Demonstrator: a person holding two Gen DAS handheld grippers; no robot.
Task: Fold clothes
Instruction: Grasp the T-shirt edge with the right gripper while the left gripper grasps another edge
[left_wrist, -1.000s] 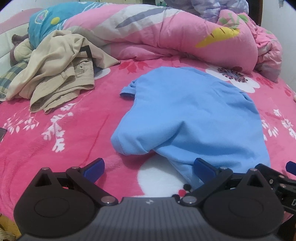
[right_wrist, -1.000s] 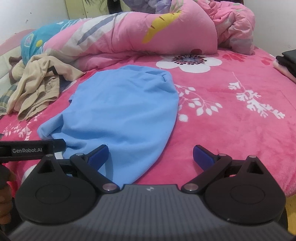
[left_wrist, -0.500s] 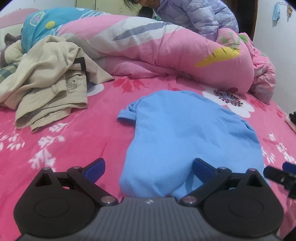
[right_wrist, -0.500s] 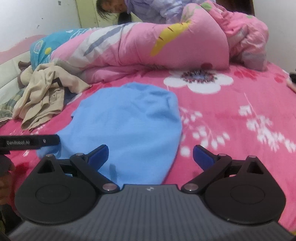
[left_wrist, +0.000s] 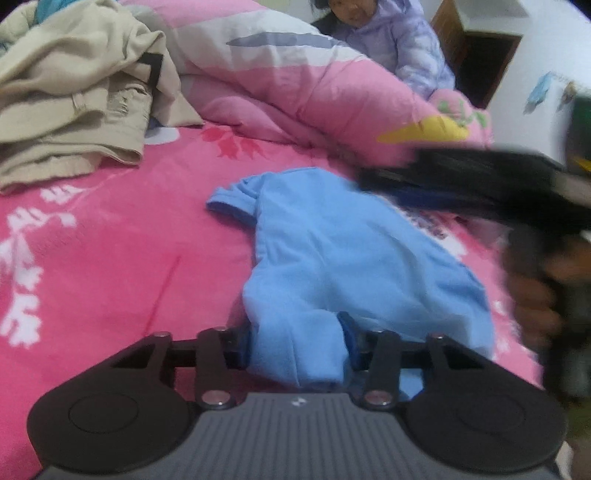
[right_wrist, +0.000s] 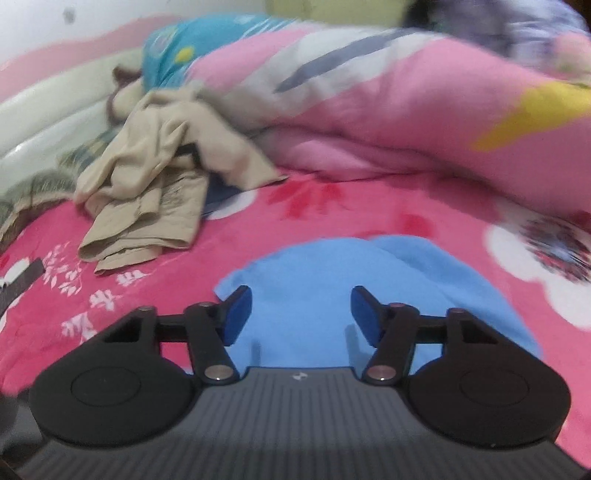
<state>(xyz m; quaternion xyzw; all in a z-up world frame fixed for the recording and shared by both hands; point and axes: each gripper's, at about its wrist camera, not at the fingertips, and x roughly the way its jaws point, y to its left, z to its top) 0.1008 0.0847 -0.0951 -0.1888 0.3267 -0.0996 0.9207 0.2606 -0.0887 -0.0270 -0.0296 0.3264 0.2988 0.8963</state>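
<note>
A light blue shirt (left_wrist: 351, 251) lies on the pink flowered bed sheet (left_wrist: 110, 258), one short sleeve pointing left. My left gripper (left_wrist: 295, 343) is at its near edge, shut on a bunched fold of the blue cloth. In the right wrist view my right gripper (right_wrist: 303, 317) hovers low over the far part of the blue shirt (right_wrist: 303, 280), its blue pads half spread with no cloth between them. The black body of that right tool (left_wrist: 480, 173) shows as a blur above the shirt's right side, with a hand (left_wrist: 535, 295) on its handle.
Crumpled beige clothes (left_wrist: 74, 110) (right_wrist: 147, 206) lie at the back left. A rolled pink quilt (left_wrist: 295, 92) (right_wrist: 406, 110) runs along the back of the bed. A person in a lilac padded jacket (left_wrist: 399, 48) sits behind it.
The left gripper has shut on the shirt's near edge. The right gripper has swung forward over the far part of the shirt and its fingers have narrowed.
</note>
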